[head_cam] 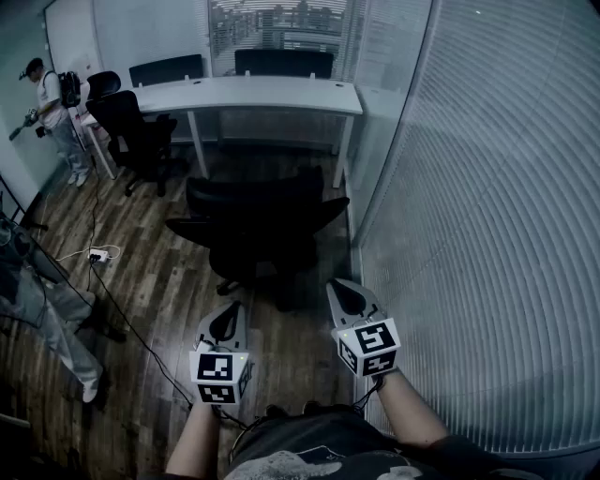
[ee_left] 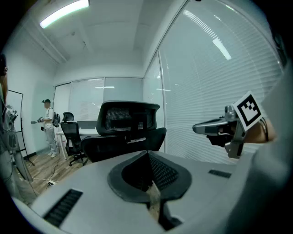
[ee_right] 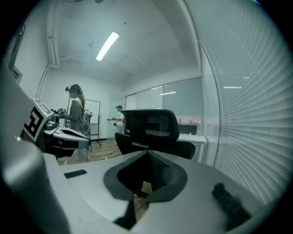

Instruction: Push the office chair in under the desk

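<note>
Both the left gripper [head_cam: 228,317] and the right gripper [head_cam: 349,296] are clenched shut on nothing, held side by side just behind the office chair [head_cam: 262,220], probably so that their closed tips can act as blunt pushers on its back; the chair stands on the wood floor [head_cam: 159,281] near its right edge by the blinds [head_cam: 487,234], facing the white desk [head_cam: 262,94] but well short of it; it is black, with a mesh back, headrest and armrests.

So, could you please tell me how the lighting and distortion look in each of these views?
Head view: dim and bluish, the chair nearly a black silhouette, darker toward the corners. Left gripper view: strong fisheye bending, ceiling light blown out. Right gripper view: same fisheye curve, dark rim.
</note>
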`<state>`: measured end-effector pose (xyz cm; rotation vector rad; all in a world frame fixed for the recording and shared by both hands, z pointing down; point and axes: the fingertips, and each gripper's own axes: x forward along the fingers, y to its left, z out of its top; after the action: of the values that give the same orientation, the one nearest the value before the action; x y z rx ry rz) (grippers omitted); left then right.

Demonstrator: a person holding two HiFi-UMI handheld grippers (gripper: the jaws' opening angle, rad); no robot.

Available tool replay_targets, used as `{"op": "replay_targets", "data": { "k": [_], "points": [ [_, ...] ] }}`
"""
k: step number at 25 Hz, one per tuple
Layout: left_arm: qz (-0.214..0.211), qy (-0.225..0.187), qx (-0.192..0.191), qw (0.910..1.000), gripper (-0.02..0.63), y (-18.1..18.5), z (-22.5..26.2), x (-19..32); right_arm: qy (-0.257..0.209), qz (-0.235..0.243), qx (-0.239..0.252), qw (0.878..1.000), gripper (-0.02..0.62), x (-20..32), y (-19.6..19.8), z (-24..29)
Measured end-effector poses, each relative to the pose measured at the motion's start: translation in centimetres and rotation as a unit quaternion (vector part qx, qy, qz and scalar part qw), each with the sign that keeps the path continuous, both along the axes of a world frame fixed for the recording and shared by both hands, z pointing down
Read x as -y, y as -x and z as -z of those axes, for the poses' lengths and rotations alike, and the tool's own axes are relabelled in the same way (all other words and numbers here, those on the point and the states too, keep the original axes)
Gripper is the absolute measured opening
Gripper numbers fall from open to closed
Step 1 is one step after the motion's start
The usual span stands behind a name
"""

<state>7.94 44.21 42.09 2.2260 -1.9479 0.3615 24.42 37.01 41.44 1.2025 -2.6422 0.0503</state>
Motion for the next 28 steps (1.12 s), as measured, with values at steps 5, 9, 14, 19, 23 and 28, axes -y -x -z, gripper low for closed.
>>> {"op": "replay_targets", "data": {
  "k": [5, 9, 14, 19, 23, 28],
  "points": [
    [-0.009, -0.002, -0.005, 0.9999, 0.014, -0.4, -0.2, -0.1, -0.001, 0.002, -0.002, 1.000, 0.021, -0.2, 0.0, 0.3],
    [-0.013, -0.004, -0.005, 0.9999, 0.014, -0.7, 0.2, -0.1, -0.001, 0.000, -0.004, 1.000, 0.021, -0.4, -0.1, 0.5],
    [-0.022, -0.008, -0.006, 0.9997, 0.014, -0.8, 0.3, -0.2, -0.003, -0.004, -0.003, 1.000, 0.021, -0.2, 0.1, 0.6],
    [-0.030, -0.006, -0.010, 0.9995, 0.014, 0.3, 0.0, -0.3, 0.006, -0.014, -0.002, 1.000, 0.021, -0.5, 0.9, 0.2],
    [-0.052, -0.013, -0.004, 0.9985, 0.014, 1.0, -0.5, 0.0, 0.016, -0.031, 0.004, 0.999, 0.021, -0.3, 0.8, -0.9],
    [-0.069, -0.019, 0.011, 0.9974, 0.015, 1.9, -0.7, 1.5, 0.000, -0.057, -0.016, 0.998, 0.023, 1.4, -0.2, -1.3]
  ]
}}
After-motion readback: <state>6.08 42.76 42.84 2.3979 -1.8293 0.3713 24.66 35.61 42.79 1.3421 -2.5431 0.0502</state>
